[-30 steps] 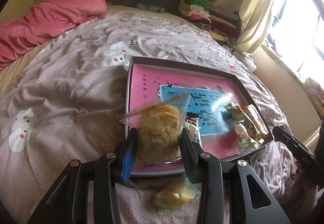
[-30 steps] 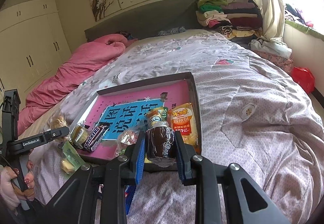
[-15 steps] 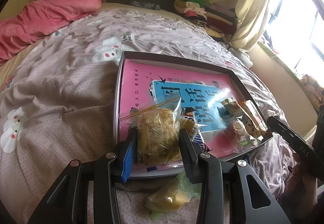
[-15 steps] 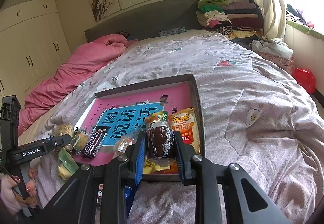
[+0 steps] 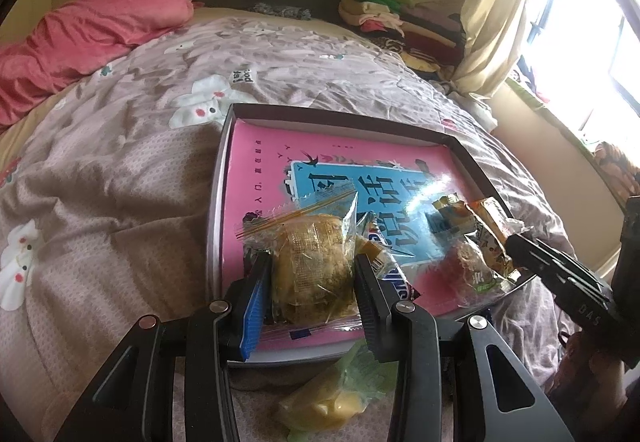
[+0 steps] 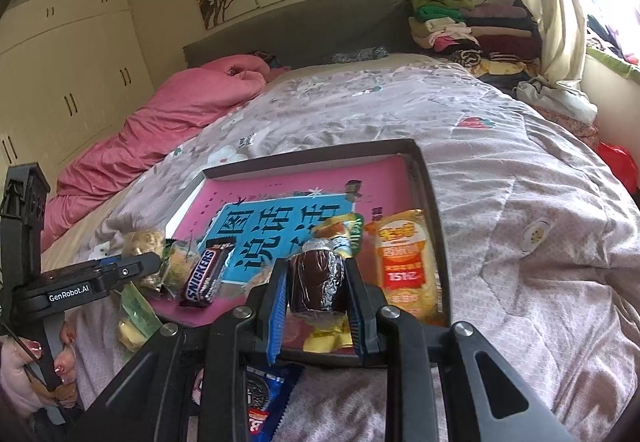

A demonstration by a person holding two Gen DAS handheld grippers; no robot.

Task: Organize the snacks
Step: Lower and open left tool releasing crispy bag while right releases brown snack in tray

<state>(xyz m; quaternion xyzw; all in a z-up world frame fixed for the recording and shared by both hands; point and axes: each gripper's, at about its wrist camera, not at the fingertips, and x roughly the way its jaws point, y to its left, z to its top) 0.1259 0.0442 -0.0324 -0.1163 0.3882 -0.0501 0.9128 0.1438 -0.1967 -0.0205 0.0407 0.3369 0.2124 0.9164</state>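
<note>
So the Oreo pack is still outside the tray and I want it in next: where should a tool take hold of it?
Judging by the right wrist view, grip the Oreo pack across its narrow width, near the middle, coming from above. It lies flat on the quilt just outside the tray; its lower end is hidden behind the right tool, which is shut on a dark foil-topped snack.

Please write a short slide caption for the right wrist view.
Right gripper holds a foil-wrapped chocolate cake above the tray of snacks on the bed.
</note>
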